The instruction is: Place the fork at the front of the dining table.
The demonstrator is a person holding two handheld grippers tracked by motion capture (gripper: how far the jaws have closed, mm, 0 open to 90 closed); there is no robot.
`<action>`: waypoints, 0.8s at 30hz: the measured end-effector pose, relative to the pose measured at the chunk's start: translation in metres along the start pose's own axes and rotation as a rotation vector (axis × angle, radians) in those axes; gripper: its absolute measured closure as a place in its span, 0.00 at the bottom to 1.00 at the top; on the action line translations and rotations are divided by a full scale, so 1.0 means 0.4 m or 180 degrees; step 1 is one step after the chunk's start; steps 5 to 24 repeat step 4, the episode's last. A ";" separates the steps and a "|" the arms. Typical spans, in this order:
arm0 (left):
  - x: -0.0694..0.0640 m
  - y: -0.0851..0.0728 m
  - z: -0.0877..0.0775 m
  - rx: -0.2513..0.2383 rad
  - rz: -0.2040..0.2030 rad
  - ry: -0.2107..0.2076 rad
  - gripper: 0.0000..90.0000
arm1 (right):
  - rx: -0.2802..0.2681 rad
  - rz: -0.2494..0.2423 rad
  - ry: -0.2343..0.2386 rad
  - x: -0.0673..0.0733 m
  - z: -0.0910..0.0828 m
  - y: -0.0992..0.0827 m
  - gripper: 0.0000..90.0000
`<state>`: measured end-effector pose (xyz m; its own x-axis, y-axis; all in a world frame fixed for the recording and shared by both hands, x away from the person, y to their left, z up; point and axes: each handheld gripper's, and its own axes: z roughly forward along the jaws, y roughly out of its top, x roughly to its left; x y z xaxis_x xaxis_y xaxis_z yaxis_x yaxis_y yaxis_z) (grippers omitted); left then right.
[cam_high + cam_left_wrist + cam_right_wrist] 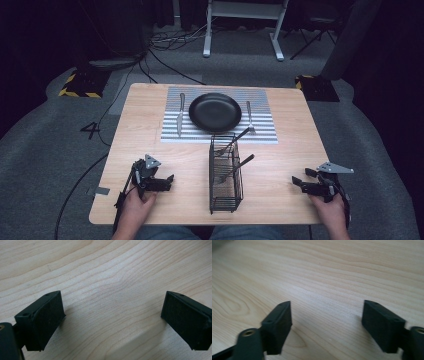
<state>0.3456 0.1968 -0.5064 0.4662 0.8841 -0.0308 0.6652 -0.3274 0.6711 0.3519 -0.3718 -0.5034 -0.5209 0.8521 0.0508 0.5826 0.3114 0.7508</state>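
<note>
Wooden table (150, 200) surface lies directly under both of your grippers, near the front edge. Your left gripper (169, 181) rests at the near left with its jaws spread apart and nothing between them; the left gripper view shows bare wood grain (112, 302) between the pads. Your right gripper (298, 182) sits at the near right, jaws likewise wide apart and empty. Between the two grippers, at the near centre, stands the black wire caddy (225, 175), well apart from each; it holds two dark-handled utensils (235, 167) that lean out of its top. Beyond the caddy lies the striped placemat (265, 131), bearing the black plate (215, 112) at its middle, a knife (180, 115) just left of the plate and a fork (249, 116) just right of it.
</note>
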 end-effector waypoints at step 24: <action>0.000 0.000 0.000 0.0003 -0.0002 -0.0004 0.05 | 0.0110 -0.0139 -0.0147 0.002 0.012 0.007 0.11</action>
